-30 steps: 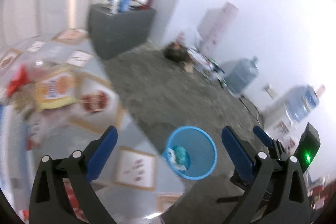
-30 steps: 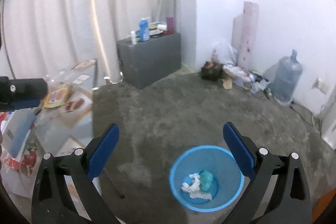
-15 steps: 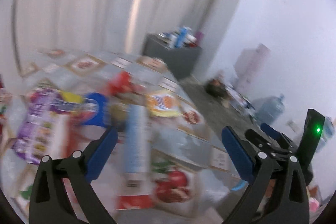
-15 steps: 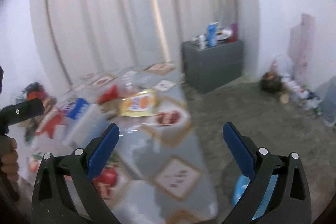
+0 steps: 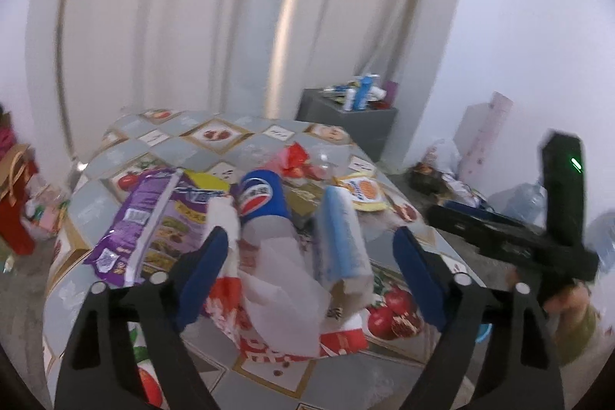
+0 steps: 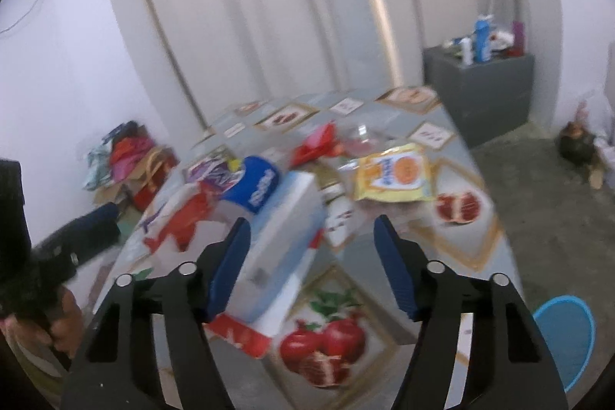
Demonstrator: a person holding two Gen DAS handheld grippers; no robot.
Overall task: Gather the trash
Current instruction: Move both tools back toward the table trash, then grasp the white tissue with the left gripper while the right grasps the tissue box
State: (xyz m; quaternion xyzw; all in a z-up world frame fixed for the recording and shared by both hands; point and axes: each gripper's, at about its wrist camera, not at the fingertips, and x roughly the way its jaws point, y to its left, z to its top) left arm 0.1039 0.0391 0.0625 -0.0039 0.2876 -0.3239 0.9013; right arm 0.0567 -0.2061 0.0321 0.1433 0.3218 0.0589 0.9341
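Note:
Trash lies on a table (image 5: 269,367) with a fruit-print cloth: a blue Pepsi cup (image 5: 261,202), a light-blue and white box (image 5: 340,237), a purple snack bag (image 5: 146,218), a white wrapper (image 5: 284,287), a yellow packet (image 5: 361,193) and red wrappers (image 5: 294,156). My left gripper (image 5: 309,275) is open and empty above the wrapper and box. My right gripper (image 6: 311,266) is open and empty over the table, the box (image 6: 280,241) by its left finger. The Pepsi cup (image 6: 255,185) and yellow packet (image 6: 396,173) lie beyond. The blue bin (image 6: 565,329) stands on the floor, lower right.
A grey cabinet (image 6: 480,87) with bottles stands by the curtain. Bags and clothes (image 6: 123,152) lie on the floor left of the table. Water jugs (image 5: 526,198) and clutter (image 5: 434,179) sit along the right wall. The right gripper's body (image 5: 538,237) shows in the left view.
Both grippers have swung from over the blue bin on the floor to over the table's trash. Both stay open and empty.

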